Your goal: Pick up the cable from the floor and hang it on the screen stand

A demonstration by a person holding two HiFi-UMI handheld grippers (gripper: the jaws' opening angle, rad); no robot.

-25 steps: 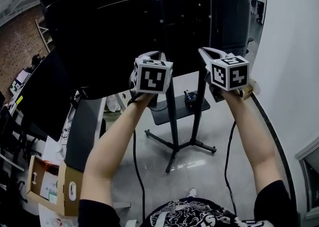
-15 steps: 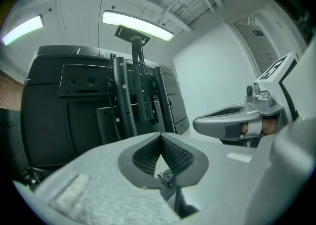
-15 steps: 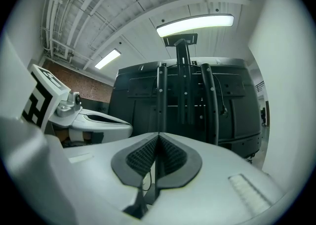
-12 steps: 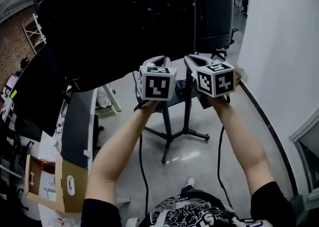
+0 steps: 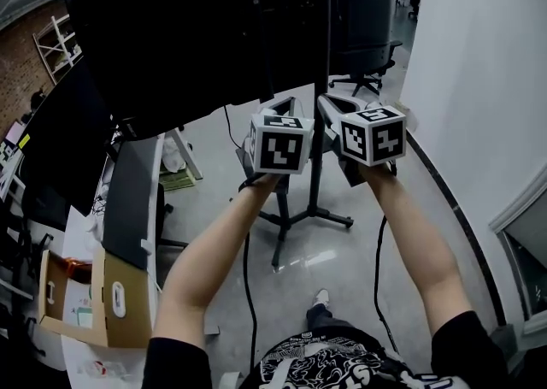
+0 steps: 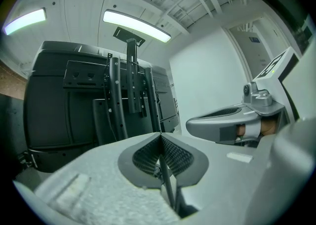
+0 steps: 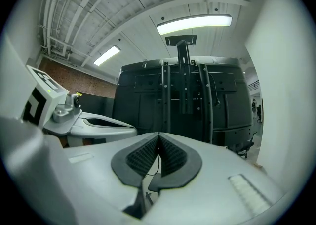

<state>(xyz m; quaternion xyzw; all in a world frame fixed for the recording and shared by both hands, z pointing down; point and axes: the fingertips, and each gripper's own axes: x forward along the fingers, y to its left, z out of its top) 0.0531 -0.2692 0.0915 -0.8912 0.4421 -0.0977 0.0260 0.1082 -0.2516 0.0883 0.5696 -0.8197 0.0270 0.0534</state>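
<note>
Glossy grey floor (image 5: 342,250) lies well below my grey two-jaw left claw (image 6: 159,137) and right claw (image 7: 158,134), both pressed together on nothing, level side by side before the one black pole-legged screen stand (image 5: 315,195), so the cable (none I can pick out) is presumably down beneath them, neither claw nearer.

The floor (image 5: 410,233) is grey and glossy, with a pale patch of glare just in front of the stand (image 5: 311,212), whose splayed black feet rest on it. Beyond the stand, near the white wall (image 5: 479,79), stands a chair (image 5: 366,79). Left of the stand are a white frame's legs (image 5: 184,155) and a flat pale pad (image 5: 177,179). A shoe (image 5: 320,297) is planted on the near side of the stand.
</note>
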